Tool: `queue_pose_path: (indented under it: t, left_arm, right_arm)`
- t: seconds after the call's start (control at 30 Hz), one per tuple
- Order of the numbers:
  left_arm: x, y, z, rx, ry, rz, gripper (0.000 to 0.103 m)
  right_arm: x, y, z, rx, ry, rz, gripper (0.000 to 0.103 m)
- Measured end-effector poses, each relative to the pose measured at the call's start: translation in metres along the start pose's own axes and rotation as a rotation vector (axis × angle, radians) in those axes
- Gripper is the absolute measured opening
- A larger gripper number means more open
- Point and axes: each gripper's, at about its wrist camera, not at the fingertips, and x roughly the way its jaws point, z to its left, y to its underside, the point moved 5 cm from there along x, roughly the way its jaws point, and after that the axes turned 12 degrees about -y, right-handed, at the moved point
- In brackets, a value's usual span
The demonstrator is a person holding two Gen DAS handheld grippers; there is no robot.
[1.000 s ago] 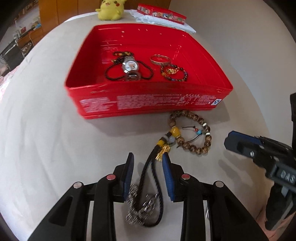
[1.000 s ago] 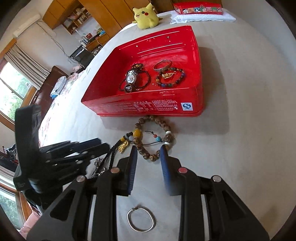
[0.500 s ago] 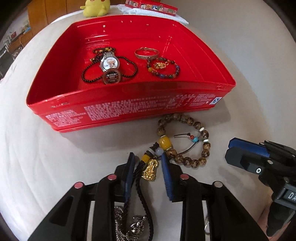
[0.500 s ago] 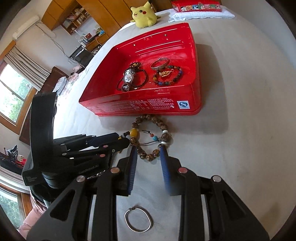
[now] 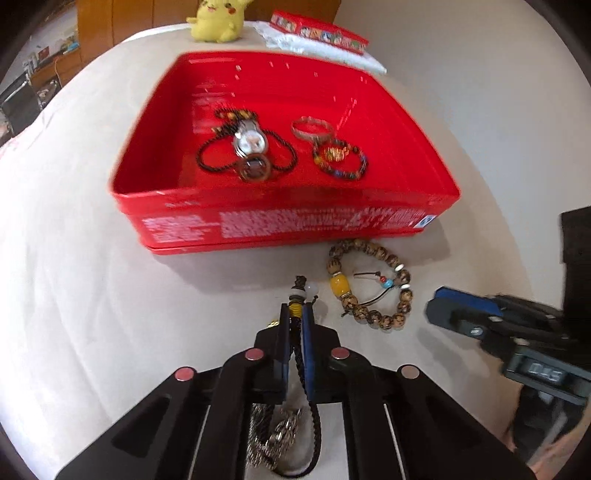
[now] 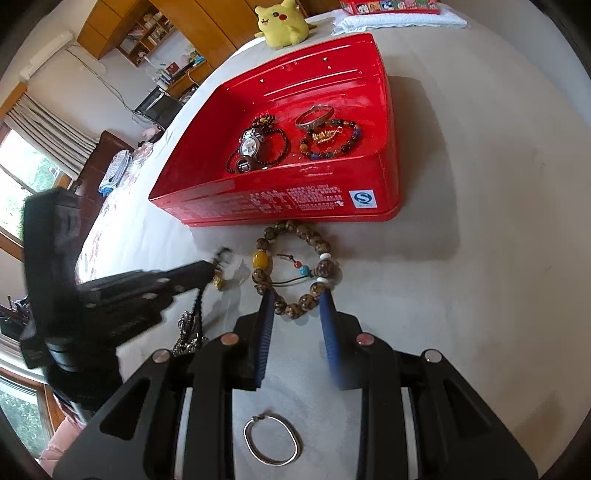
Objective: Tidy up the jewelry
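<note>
The left tongs [image 5: 294, 325] are pinching the black cord [image 5: 300, 363] just behind its yellow and white beads, in front of the tray [image 5: 280, 225]. The cord's silver charms [image 5: 275, 439] hang or trail back under the tool, so only the front end is truly held.

The right tongs [image 6: 297, 308] are spread, their blue pads straddling the near arc of the bead bracelet [image 6: 297, 267], which lies flat on the bed [image 6: 480, 258] and touches the tray's front wall. A thin silver ring [image 6: 271, 439] lies nearer than the tray, beneath the right tool.

Inside the tray sit a watch [image 5: 250, 142] on a dark cord loop, a silver bangle [image 5: 311, 128] and a colored bead bracelet [image 5: 340, 158], grouped toward the tray's middle. Beyond the tray stand a yellow plush [image 5: 216, 20] and a red box [image 5: 319, 32] on folded white cloth.

The step in hand looks like lifting the cord into the tray. To do it well, I would:
- raise it high enough that the trailing charms clear the front wall;
- carry it to bare tray floor left of the watch, to avoid tangling;
- lower before releasing, so it settles in 1 heap.

The grip is narrow, and the slick cord could slip if swung. The right tongs would do best to wait until the left is clear.
</note>
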Motion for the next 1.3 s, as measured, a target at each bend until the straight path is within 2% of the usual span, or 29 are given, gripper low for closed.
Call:
queue_pose_path:
  t: [0.1, 0.17, 0.33, 0.5, 0.73, 0.8, 0.87, 0.93, 1.1, 1.27, 1.3]
  left_arm:
    - [-0.021, 0.001, 0.011, -0.016, 0.021, -0.029, 0.006]
    - [-0.031, -0.001, 0.016, -0.029, 0.036, -0.047, 0.006]
    - [-0.065, -0.002, 0.021, -0.055, 0.074, -0.102, 0.006]
    - [-0.103, -0.003, 0.029, -0.075, 0.128, -0.162, 0.006]
    - [-0.132, -0.004, 0.04, -0.1, 0.179, -0.215, 0.006]
    - [-0.14, -0.003, 0.04, -0.101, 0.198, -0.238, 0.006]
    - [-0.146, -0.002, 0.039, -0.097, 0.208, -0.255, 0.006]
    - [-0.143, -0.002, 0.038, -0.09, 0.202, -0.257, 0.006]
    - [-0.126, -0.006, 0.042, -0.118, 0.186, -0.205, 0.006]
    - [-0.123, -0.008, 0.044, -0.128, 0.18, -0.207, 0.006]
    - [-0.123, -0.008, 0.044, -0.131, 0.178, -0.209, 0.006]
  right_arm:
    - [0.004, 0.001, 0.0, 0.003, -0.005, 0.013, 0.027]
    - [0.006, 0.0, -0.002, 0.014, -0.008, 0.016, 0.036]
    - [0.006, -0.001, -0.007, 0.036, -0.001, 0.009, 0.041]
    - [0.009, -0.004, -0.012, 0.054, 0.001, 0.014, 0.041]
    - [0.019, -0.008, -0.018, 0.062, 0.031, 0.03, 0.041]
    - [0.023, -0.011, -0.019, 0.052, 0.041, 0.028, 0.038]
    - [0.026, -0.013, -0.019, 0.035, 0.059, 0.025, 0.021]
    - [0.029, -0.014, -0.021, 0.032, 0.076, 0.022, 0.012]
    - [0.026, -0.014, -0.023, 0.042, 0.058, 0.015, 0.01]
    - [0.025, -0.016, -0.024, 0.041, 0.059, 0.013, 0.011]
    - [0.024, -0.015, -0.023, 0.023, 0.081, 0.015, 0.011]
